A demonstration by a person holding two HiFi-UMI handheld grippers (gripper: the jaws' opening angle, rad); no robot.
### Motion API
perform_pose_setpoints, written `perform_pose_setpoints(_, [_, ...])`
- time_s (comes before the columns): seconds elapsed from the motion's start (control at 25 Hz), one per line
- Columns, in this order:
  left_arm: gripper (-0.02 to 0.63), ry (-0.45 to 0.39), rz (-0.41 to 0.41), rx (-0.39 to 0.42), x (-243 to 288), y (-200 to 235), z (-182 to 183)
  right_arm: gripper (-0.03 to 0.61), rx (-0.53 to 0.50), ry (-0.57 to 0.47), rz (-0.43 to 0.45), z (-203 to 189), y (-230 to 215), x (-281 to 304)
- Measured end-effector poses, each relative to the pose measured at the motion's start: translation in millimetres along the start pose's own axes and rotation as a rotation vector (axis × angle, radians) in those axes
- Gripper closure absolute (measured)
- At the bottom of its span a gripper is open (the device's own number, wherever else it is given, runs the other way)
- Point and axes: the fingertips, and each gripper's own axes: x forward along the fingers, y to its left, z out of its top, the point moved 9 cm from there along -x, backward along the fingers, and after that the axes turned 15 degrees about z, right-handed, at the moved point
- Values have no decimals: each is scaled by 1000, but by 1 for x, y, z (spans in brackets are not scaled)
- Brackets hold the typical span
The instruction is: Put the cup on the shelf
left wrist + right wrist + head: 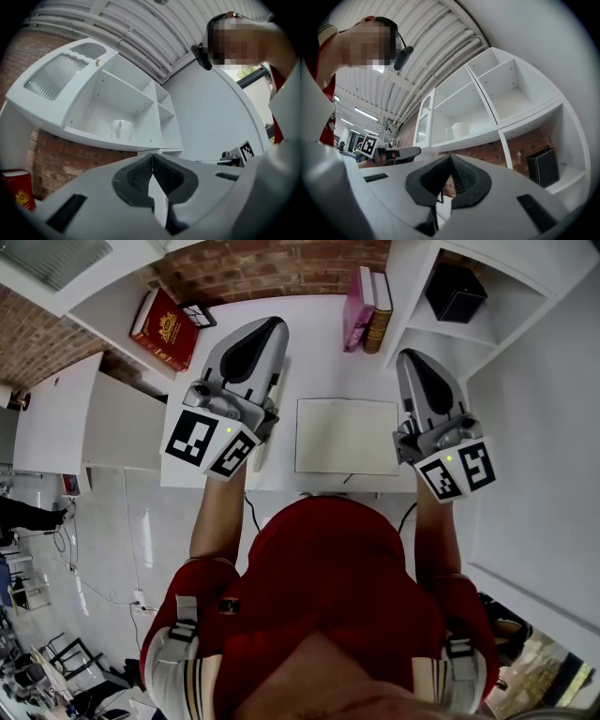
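A white cup (121, 129) stands upright on the lower board of the white shelf unit (93, 138), up on the brick wall. The right gripper view shows the same cup (460, 129) on the shelf board (478, 138). My left gripper (153, 157) is shut, its ribbed pads meeting with nothing between them, and it points up toward the shelf from well below. My right gripper (451, 158) is also shut and empty. In the head view the left gripper (268, 324) and the right gripper (410, 354) hang side by side over the white desk (319, 362). The cup is hidden in that view.
On the desk lie a white pad (347, 435), a red book (164, 329), a small framed picture (199, 315) and upright pink and brown books (367, 307). A black box (455, 292) sits in a lower shelf compartment at the right.
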Motion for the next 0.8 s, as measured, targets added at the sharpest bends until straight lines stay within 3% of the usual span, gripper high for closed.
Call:
perform_pose_setpoints(0.36, [607, 4, -25, -27, -25, -12, -11, 581, 12, -4, 34, -2, 14, 8])
perform_pose_setpoints(0.64, [607, 8, -40, 38, -34, -19, -16, 581, 19, 2, 63, -8, 25, 15])
perform_pose_setpoints(0.8, [607, 11, -50, 34, -37, -20, -18, 581, 2, 3, 68, -8, 31, 16])
